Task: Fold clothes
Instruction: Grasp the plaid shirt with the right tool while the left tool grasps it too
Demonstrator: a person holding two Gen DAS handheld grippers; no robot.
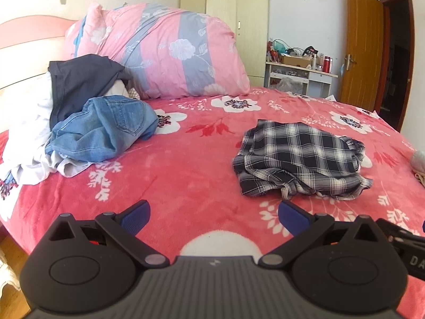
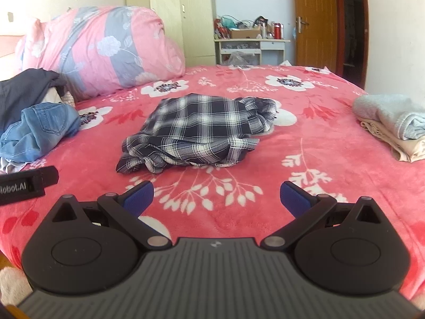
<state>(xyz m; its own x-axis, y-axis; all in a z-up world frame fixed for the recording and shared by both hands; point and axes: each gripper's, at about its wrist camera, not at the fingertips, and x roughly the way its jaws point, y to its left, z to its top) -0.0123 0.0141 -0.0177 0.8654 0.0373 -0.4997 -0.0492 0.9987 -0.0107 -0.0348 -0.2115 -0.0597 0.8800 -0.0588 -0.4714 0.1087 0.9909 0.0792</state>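
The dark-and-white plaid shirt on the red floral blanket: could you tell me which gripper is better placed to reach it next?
Probably the right gripper: the dark-and-white plaid shirt lies straight ahead of its open jaws. From the left gripper, also open, the shirt sits off to the right.

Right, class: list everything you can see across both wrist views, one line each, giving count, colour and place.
plaid shirt: one, navy and white, loosely folded mid-bed
jeans: one, blue, crumpled at left
dark garment: one, navy, atop the left pile
white garment: one, under the jeans
folded stack: pale blue over beige, right edge
bedspread: one, red with white flowers
pillow: one, pink and grey floral, at the head
wardrobe: one, cream, far wall
side table: one, white, cluttered
door: one, brown, open
left gripper: black, blue pads, open
right gripper: same, open
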